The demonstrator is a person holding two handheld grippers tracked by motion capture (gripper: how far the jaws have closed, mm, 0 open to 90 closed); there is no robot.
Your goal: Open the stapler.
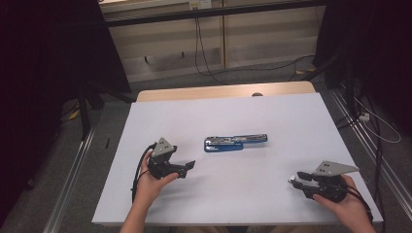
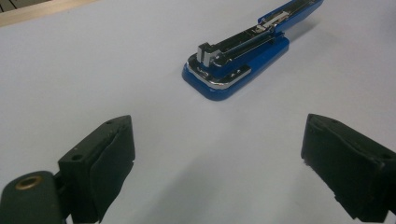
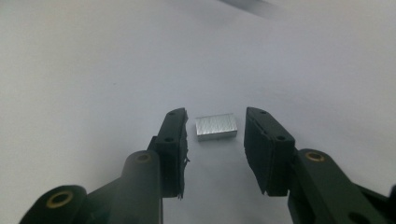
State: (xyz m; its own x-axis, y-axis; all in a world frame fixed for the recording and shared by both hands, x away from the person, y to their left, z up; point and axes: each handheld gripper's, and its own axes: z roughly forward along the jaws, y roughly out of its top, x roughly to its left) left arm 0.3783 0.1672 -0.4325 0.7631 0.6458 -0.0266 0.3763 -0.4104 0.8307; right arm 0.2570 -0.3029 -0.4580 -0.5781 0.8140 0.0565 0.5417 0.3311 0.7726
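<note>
A blue stapler [image 1: 235, 142] lies swung open at the middle of the white table, its metal magazine exposed [image 2: 243, 51]. My left gripper [image 1: 187, 167] rests on the table to the stapler's near left and points at it. Its jaws stand wide open with nothing between them [image 2: 217, 158]. My right gripper [image 1: 294, 178] sits low at the near right, pointing left. A small silver strip of staples [image 3: 215, 127] lies on the table between its jaws [image 3: 215, 135], with a narrow gap on each side and neither pad touching it.
The white sheet [image 1: 243, 204] covers a wooden table whose far edge [image 1: 194, 92] shows at the back. Metal rails run along both sides of the table, and cables lie on the floor beyond it. Dark curtains hang at the left and right.
</note>
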